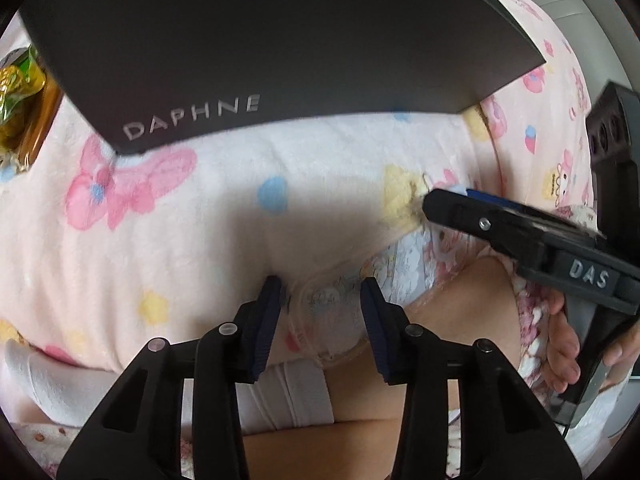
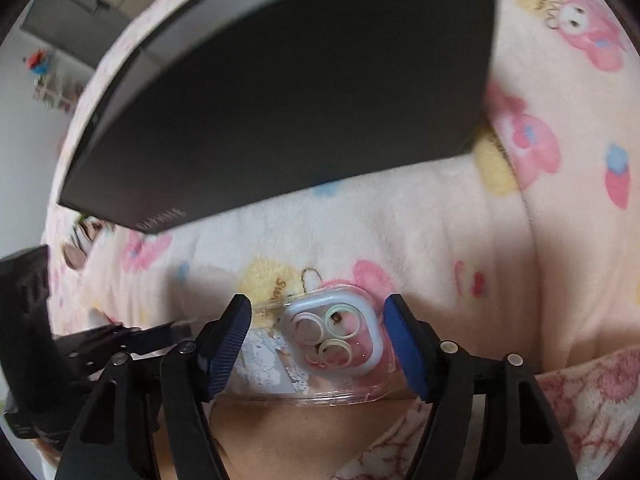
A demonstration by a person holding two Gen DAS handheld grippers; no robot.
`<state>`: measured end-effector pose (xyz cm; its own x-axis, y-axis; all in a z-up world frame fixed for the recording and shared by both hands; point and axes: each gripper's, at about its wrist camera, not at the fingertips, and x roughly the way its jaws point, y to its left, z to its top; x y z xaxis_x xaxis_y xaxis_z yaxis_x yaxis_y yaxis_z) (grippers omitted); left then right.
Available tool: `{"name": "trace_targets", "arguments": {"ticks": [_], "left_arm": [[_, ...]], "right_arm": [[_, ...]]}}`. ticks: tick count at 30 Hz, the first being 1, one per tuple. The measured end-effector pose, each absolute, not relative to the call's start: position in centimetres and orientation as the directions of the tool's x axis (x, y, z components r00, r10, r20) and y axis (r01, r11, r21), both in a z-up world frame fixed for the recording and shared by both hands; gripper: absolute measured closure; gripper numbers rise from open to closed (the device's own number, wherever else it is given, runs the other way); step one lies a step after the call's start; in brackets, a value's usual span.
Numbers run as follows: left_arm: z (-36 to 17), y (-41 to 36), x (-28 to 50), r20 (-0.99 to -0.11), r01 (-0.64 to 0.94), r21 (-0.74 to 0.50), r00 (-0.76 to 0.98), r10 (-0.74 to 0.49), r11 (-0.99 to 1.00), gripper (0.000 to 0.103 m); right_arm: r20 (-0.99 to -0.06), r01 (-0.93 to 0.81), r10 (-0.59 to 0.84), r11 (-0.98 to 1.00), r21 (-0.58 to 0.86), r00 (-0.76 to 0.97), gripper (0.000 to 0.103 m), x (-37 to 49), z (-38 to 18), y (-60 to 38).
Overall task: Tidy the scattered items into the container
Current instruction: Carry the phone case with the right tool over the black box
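A clear phone case (image 2: pixel 320 356), printed with cartoon figures and fitted with a raised camera bezel holding 3 ring cut-outs, lies on a pink fleece blanket (image 2: pixel 440 240) patterned with bows, rabbits and dots. The right gripper (image 2: pixel 318 344) hovers over the case with its 2 blue-padded fingers (image 2: pixel 224 352) spread wide, 1 on either side of the camera bezel; whether the pads touch the case cannot be told.

In the left wrist view, the left gripper (image 1: pixel 322 320) also has its fingers parted, framing the near end of the same phone case (image 1: pixel 384 276), and grips nothing. The right gripper (image 1: pixel 444 200) enters that view from the right, its black body marked "DAS", held by the person's right hand (image 1: pixel 564 348).

Just beyond the case, a dark grey box (image 1: pixel 260 40) lettered "DAPHNE" rests on the blanket (image 1: pixel 200 220), filling the upper part of both views; from these angles only its flat dark top and a paler side show. The same box (image 2: pixel 300 92) sits near the case but apart from it. At the far left edge of the left wrist view, a green-and-gold wrapped packet (image 1: pixel 20 92) lies beside the box.
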<state>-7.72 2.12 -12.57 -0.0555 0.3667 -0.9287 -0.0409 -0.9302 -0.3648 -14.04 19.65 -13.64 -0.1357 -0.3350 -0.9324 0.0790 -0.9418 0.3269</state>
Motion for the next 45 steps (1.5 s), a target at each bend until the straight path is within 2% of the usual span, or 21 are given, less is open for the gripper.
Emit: {"name": "trace_targets", "arguments": {"ticks": [7, 12, 15, 17, 19, 22, 25, 27, 30, 38, 42, 45], "left_arm": [[-11.9, 1.4, -7.4, -0.928, -0.032, -0.362, -0.077, 0.364, -0.931, 0.061], [-9.0, -2.1, -7.6, -0.888, 0.051, -0.412, -0.249, 0.388, -0.910, 0.061], [-8.9, -4.3, -8.2, -0.880, 0.152, -0.431, -0.287, 0.378, -0.889, 0.061], [-9.9, -5.2, -8.0, -0.899, 0.203, -0.413, -0.249, 0.361, -0.888, 0.061], [-10.5, -5.3, -7.6, -0.911, 0.219, -0.395, -0.218, 0.350, -0.892, 0.061], [-10.2, -4.7, -7.2, -0.914, 0.178, -0.380, -0.219, 0.341, -0.908, 0.061], [-10.6, -3.5, -7.9, -0.927, 0.138, -0.353, -0.185, 0.326, -0.925, 0.060], [-10.6, -2.9, -8.1, -0.935, 0.114, -0.330, -0.177, 0.307, -0.937, 0.056], [-8.9, -2.8, -7.5, -0.922, 0.058, -0.325, -0.244, 0.302, -0.944, 0.059], [-2.0, -3.3, -5.5, -0.827, -0.088, -0.369, -0.423, 0.370, -0.925, 0.060], [2.4, -3.0, -8.6, -0.764, -0.127, -0.409, -0.494, 0.415, -0.904, 0.060], [4.5, -3.6, -11.6, -0.760, -0.106, -0.407, -0.511, 0.401, -0.907, 0.060]], "right_arm": [[-0.912, 0.124, -0.382, -0.922, 0.366, -0.148, 0.033, -13.1, -13.1, 19.6], [-0.838, 0.175, -0.486, -0.873, 0.455, -0.246, 0.033, -12.5, -11.1, 19.5], [-0.802, 0.123, -0.561, -0.828, 0.548, -0.206, 0.034, -13.4, -12.0, 19.5], [-0.813, 0.064, -0.542, -0.838, 0.542, -0.211, 0.034, -13.2, -12.7, 19.7], [-0.840, 0.033, -0.448, -0.887, 0.461, -0.305, 0.034, -12.5, -11.7, 20.6], [-0.848, 0.089, -0.401, -0.914, 0.396, -0.346, 0.034, -11.0, -10.5, 20.6], [-0.891, 0.164, -0.391, -0.918, 0.361, -0.230, 0.034, -10.8, -11.9, 18.5], [-0.901, 0.205, -0.397, -0.910, 0.361, -0.176, 0.037, -10.8, -12.7, 17.0], [-0.902, 0.234, -0.347, -0.928, 0.290, -0.259, 0.047, -10.2, -11.5, 16.5], [-0.798, 0.265, -0.436, -0.898, 0.352, -0.416, 0.048, -9.0, -4.8, 20.2], [-0.703, 0.278, -0.494, -0.869, 0.409, -0.511, 0.051, -9.6, 0.0, 21.3], [-0.653, 0.275, -0.481, -0.875, 0.399, -0.585, 0.055, -12.8, 2.3, 19.9]]}}
